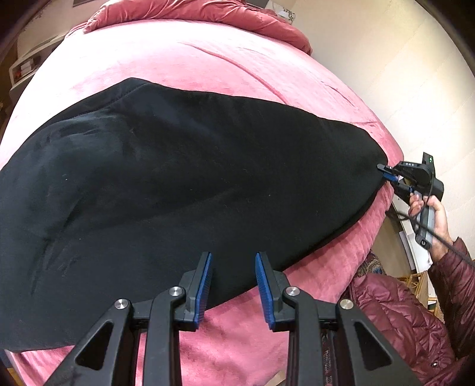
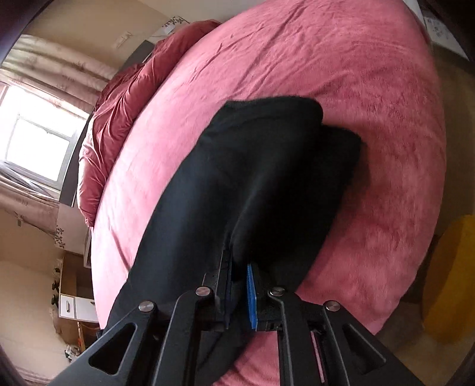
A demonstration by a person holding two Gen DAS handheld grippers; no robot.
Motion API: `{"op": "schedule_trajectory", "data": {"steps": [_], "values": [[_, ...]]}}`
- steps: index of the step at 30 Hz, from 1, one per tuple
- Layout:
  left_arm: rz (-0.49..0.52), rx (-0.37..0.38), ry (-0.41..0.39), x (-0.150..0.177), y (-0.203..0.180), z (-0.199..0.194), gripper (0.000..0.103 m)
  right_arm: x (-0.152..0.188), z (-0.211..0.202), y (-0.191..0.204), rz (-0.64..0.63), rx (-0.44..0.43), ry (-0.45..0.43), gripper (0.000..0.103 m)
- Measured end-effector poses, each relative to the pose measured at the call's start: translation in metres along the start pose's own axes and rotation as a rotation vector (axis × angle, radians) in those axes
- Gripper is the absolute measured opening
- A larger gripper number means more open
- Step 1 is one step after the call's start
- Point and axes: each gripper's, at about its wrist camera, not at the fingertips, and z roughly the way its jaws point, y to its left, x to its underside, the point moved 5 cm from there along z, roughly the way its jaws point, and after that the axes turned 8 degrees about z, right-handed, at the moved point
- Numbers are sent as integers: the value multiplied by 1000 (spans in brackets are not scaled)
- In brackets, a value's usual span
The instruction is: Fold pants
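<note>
Black pants (image 1: 166,178) lie spread across a pink bedspread (image 1: 184,59), legs together, running left to right. My left gripper (image 1: 234,261) is open and empty, its blue pads just above the pants' near edge. My right gripper (image 1: 386,173) is at the pants' far right end and shut on the fabric there. In the right wrist view the right gripper (image 2: 239,267) pinches the black pants (image 2: 237,184) between its blue pads, and the cloth stretches away over the bed (image 2: 371,89).
A crumpled dark red duvet (image 1: 207,12) lies at the head of the bed. The person's hand and maroon jacket sleeve (image 1: 415,320) are at the right. A window (image 2: 35,142) and drawers (image 2: 74,305) stand beyond the bed. A yellow object (image 2: 448,267) sits on the floor.
</note>
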Motion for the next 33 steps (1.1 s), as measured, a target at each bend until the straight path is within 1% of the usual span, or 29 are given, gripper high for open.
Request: {"op": "schedule_trajectory", "data": {"steps": [3, 4, 5, 6, 12, 15, 17, 19, 21, 22, 24, 26, 27, 28, 29, 31, 32, 33], "values": [[9, 2, 3, 0, -3, 1, 30, -9, 1, 1, 0, 0, -6, 11], [9, 4, 4, 1, -3, 2, 30, -7, -5, 0, -5, 4, -9, 11], [8, 7, 5, 1, -3, 2, 30, -8, -4, 3, -16, 15, -15, 8], [7, 7, 5, 2, -4, 3, 30, -11, -5, 9, -24, 12, -16, 8], [-12, 18, -14, 3, 1, 0, 30, -11, -27, 15, -71, 24, -51, 7], [-29, 16, -4, 6, 9, 0, 30, -12, -21, 1, -62, 69, -38, 7], [-33, 9, 4, 9, 12, 0, 30, -13, -8, -9, -38, 95, -11, 7], [-36, 7, 5, 11, 14, -2, 30, -11, -2, -11, -45, 125, -5, 7], [-46, 1, -6, 15, 18, -6, 30, -11, 1, -10, -35, 130, -9, 8], [-54, -4, -10, 16, 21, -9, 30, -11, 2, -9, -36, 131, -6, 13], [-76, -14, -32, 20, 29, -17, 30, -11, -5, -7, -55, 146, -10, 17], [-113, -31, -64, 24, 42, -30, 30, -11, -18, -2, -97, 193, -30, 27], [-130, -39, -80, 27, 47, -36, 30, -10, -24, 3, -118, 214, -42, 37], [-151, -48, -96, 29, 53, -42, 30, -9, -32, 8, -145, 223, -58, 39], [-177, -63, -114, 32, 61, -50, 30, -4, -39, 19, -200, 221, -62, 39], [-247, -89, -148, 40, 82, -68, 30, 12, -41, 38, -288, 212, -26, 39], [-289, -101, -170, 46, 94, -78, 30, 29, -38, 55, -355, 182, 29, 39], [-331, -124, -193, 52, 108, -90, 32, 42, -35, 65, -396, 163, 59, 39]]}}
